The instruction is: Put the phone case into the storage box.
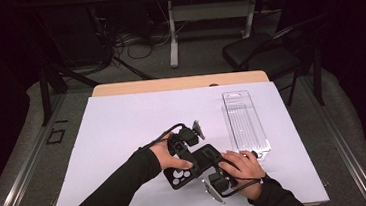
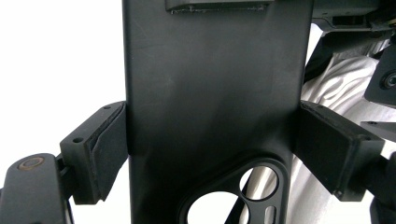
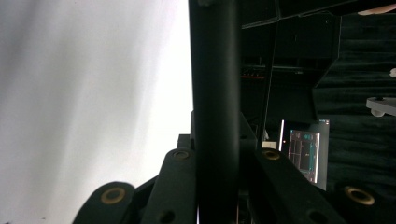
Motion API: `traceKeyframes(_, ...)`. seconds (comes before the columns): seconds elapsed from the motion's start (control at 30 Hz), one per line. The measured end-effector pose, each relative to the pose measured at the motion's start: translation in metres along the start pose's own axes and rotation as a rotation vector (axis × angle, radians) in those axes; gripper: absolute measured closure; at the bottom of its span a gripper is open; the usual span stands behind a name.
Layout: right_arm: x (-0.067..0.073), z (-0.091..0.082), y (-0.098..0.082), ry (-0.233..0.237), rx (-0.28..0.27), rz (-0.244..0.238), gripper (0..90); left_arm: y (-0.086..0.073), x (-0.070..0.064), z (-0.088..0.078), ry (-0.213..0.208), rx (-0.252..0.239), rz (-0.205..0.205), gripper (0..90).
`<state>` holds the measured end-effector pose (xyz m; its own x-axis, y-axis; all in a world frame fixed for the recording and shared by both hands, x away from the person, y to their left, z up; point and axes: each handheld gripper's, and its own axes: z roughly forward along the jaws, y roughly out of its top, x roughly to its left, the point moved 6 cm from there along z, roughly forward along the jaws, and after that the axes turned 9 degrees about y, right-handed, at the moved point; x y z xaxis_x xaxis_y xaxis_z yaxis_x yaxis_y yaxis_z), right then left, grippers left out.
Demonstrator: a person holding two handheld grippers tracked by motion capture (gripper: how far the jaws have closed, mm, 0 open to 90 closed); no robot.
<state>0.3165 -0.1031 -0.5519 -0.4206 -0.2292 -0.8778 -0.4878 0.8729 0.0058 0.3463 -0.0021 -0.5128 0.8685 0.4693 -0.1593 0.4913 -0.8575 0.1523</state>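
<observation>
High view. Low in the frame, just right of centre, a black phone case (image 1: 189, 168) is held above the white table cover (image 1: 123, 133) by both hand-held tools: the left gripper (image 1: 184, 155) takes it across its width, while the right gripper (image 1: 216, 173) meets its right-hand end. Well apart, at the centre right, a clear plastic package (image 1: 245, 122) lies flat on the cover. A black chair (image 1: 262, 51) stands beyond the table, upper right.

Left gripper view. The case (image 2: 210, 102) fills the middle of the frame, its camera cut-outs at the bottom. The two pads (image 2: 109, 149) press on its long edges from either side — jaws wide, yet clamped on the case.

Right gripper view. The case (image 3: 215, 93) appears edge-on as a dark upright band in the centre; the jaws rise close on both sides of it and grip its thin wall.

Step in hand, as judged: the case is gripped at two places, probably so that it can be turned or passed from one tool to the other before it goes toward the package. The next move calls for one gripper to keep its hold while the other lets go — loosening both would drop the case onto the cover.
</observation>
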Motion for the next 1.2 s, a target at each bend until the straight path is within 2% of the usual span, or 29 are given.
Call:
traceKeyframes(1.0,-0.0024,-0.0018,-0.0014,-0.024,-0.007,0.012,87.4,-0.0004,0.0003,-0.0025,-0.048,-0.022,-0.035,13.4)
traceKeyframes(1.2,-0.0019,-0.0009,-0.0014,-0.018,-0.01,0.022,87.6,-0.0009,0.0003,-0.0018,-0.043,-0.025,-0.04,13.0)
